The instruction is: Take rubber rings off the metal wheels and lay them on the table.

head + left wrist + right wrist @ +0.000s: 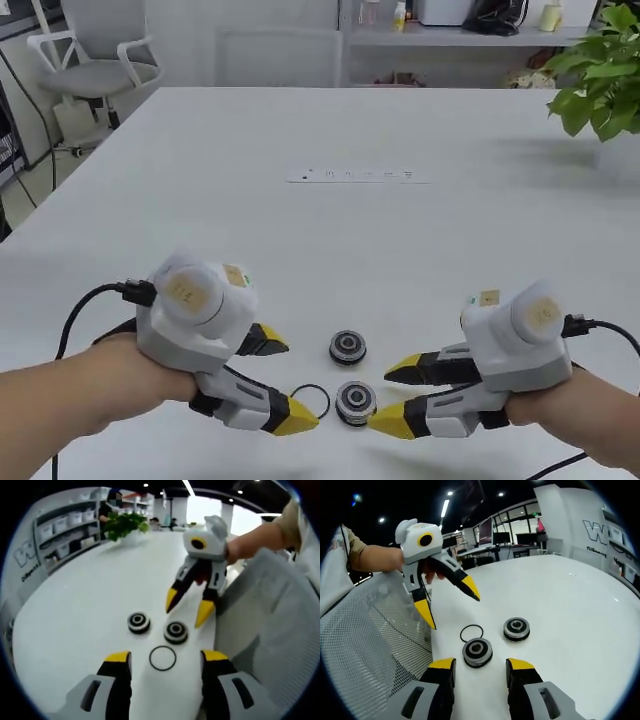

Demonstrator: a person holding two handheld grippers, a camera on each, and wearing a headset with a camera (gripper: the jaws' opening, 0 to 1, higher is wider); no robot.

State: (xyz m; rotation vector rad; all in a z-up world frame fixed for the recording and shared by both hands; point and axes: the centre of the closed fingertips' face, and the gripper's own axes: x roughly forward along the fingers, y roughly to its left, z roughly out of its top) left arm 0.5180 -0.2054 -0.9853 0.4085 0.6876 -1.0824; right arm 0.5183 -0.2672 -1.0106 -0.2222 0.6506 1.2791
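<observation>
Two small metal wheels lie on the white table: the nearer wheel (355, 400) (176, 632) (477, 651) and the farther wheel (347, 347) (139, 622) (516, 628). A loose black rubber ring (312, 400) (163, 658) (471, 632) lies flat just left of the nearer wheel. My left gripper (282, 382) (165, 659) is open, its jaws on either side of the ring and nothing held. My right gripper (400, 395) (480, 666) is open too, its yellow tips just right of the nearer wheel.
A white power strip (357, 177) lies mid-table. A green plant (600, 70) stands at the far right. A grey office chair (95, 60) and shelves stand beyond the table's far edge (340, 90). Black cables trail from both grippers.
</observation>
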